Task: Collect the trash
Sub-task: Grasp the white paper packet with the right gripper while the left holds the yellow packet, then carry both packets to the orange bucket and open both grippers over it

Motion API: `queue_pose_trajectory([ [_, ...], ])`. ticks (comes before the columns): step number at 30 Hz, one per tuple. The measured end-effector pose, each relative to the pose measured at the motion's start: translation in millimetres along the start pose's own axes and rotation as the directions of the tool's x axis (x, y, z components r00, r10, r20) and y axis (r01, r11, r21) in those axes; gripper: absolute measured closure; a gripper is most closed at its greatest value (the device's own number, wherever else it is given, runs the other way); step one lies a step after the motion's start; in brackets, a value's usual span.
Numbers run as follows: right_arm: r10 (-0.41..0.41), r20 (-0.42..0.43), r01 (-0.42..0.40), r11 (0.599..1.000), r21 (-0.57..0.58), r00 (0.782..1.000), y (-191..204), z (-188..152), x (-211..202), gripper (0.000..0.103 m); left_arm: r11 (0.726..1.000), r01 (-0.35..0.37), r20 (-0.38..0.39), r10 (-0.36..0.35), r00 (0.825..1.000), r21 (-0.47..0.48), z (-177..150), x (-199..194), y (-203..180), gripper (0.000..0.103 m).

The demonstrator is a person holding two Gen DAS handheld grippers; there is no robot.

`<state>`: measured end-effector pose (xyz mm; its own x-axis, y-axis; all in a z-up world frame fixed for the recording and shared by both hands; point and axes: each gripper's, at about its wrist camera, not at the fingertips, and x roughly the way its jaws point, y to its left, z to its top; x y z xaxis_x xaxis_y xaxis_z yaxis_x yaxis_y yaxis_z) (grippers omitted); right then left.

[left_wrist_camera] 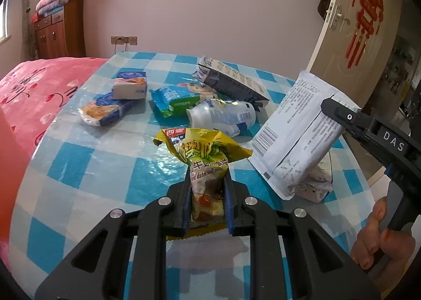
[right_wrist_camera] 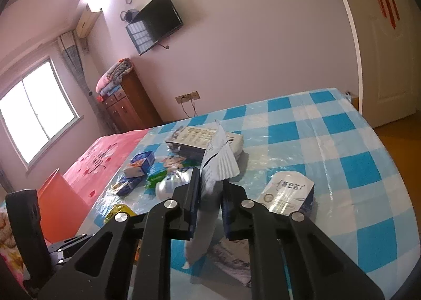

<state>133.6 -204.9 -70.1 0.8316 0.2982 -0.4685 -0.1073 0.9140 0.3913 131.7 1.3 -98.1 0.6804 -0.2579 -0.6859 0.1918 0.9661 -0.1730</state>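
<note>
Left gripper (left_wrist_camera: 207, 181): jaws narrow, clamped on a yellow-green snack wrapper (left_wrist_camera: 204, 153). The wrapper stands up between the blue-padded fingers (left_wrist_camera: 186, 202), crumpled at the top. Legible print: a red patch with Chinese characters, and the English fragment "red dates" lower down; the rest is too creased to read.

Right gripper (right_wrist_camera: 209, 184): jaws narrow, pinching a white packet (left_wrist_camera: 297, 139) by its upper edge. In the left wrist view the packet hangs tilted, lifted off the checked tablecloth (left_wrist_camera: 79, 168), with a barcode at its lower left corner and blocks of small print too fine to read. The gripper body carries the letters "DAS". A hand (left_wrist_camera: 381, 242) holds its handle.

Beneath the white packet lies a second white pouch (right_wrist_camera: 288, 194) with Chinese script and a blue edge, flat on the cloth.

Other trash lies on the table, well beyond both grippers:
- dark carton (left_wrist_camera: 231, 78), lying on its side, printed panel uppermost; text unreadable.
- crushed white bottle (left_wrist_camera: 222, 115), blue-and-white label, touching the carton.
- green-and-blue pack (left_wrist_camera: 179, 98) with a cartoon figure, just beside the bottle.
- two blue biscuit packs (left_wrist_camera: 113, 105), one resting on the other.

A red paper ornament (left_wrist_camera: 364, 15) hangs on the door (left_wrist_camera: 339, 44).
</note>
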Motion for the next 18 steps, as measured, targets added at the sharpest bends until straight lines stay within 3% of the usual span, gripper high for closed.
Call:
queue_pose_trajectory([
  [18,0.014,-0.012,-0.015,0.995,-0.102,1.000,54.7,2.2,-17.7,0.088,1.000,0.000,0.095,0.001,0.995,-0.016,4.7,-60.9,31.3,0.082],
])
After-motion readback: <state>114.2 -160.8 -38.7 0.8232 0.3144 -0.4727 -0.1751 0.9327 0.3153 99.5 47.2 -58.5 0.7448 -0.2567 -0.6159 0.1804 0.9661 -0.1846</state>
